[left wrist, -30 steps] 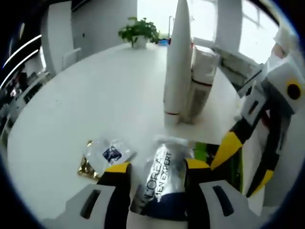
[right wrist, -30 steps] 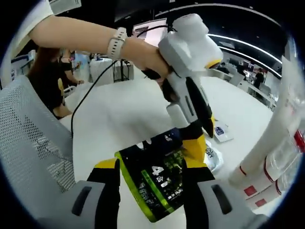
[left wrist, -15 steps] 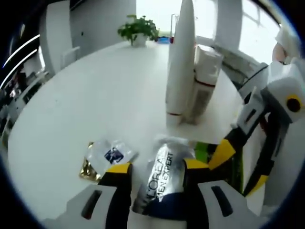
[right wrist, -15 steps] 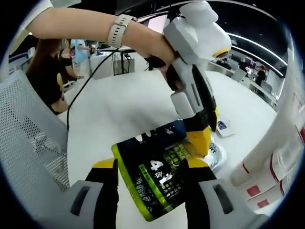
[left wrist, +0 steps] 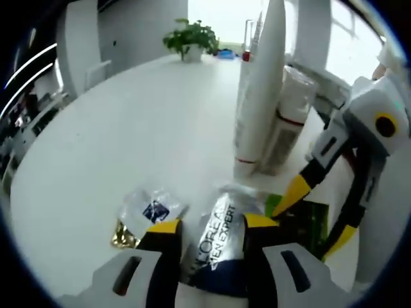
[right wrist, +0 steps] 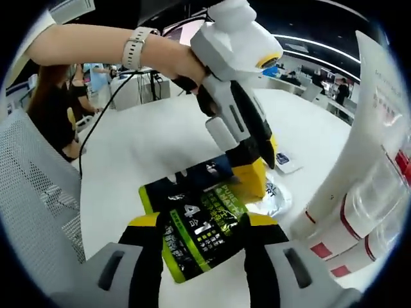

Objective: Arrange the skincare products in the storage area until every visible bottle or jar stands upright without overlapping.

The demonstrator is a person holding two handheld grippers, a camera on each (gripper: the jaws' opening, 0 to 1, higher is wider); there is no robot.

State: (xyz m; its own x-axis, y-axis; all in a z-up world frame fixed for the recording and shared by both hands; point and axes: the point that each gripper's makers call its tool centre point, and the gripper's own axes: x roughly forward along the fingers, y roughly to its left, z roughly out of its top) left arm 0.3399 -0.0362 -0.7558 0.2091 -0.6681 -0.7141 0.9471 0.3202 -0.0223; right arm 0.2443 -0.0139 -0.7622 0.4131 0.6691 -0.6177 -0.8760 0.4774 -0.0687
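L gripper (left wrist: 212, 234): jaws pinched on the silver L'Oreal sachet (left wrist: 217, 240), flat on the table, low centre of the left gripper view; seen from the right gripper view (right wrist: 247, 176) it comes in from upper left, yellow tips down on that sachet.
R gripper (right wrist: 199, 234): jaws pinched on the dark green sachet (right wrist: 199, 234), which lies tilted, one edge over the silver one; in the left gripper view (left wrist: 311, 208) it enters from the right.
Change: vs 1 s ago both grips same; green sachet now lower and flatter, pulled a bit off the silver one; L cam has swung so the tube sits further right and leans. Little real progress, I'd say: sachets still overlap, neither upright.
Small sachet (left wrist: 146, 212): clear w/ blue mark, gold foil under it, just left of L jaw, flat.
Tall white tube (left wrist: 260, 96): upright on its cap, just beyond the sachets; red band near base.
Clear bottle (left wrist: 286, 128): white cap, red band, upright, touching or nearly touching the tube behind it; can't tell which.
Table (left wrist: 128, 128): white, rounded, glossy.
Room: potted plant (left wrist: 191, 40) at far table edge, bright windows behind; mesh chair back (right wrist: 32, 186) at left of right gripper view, person's forearm w/ watch (right wrist: 133, 48), office desks and ceiling strip lights far off.
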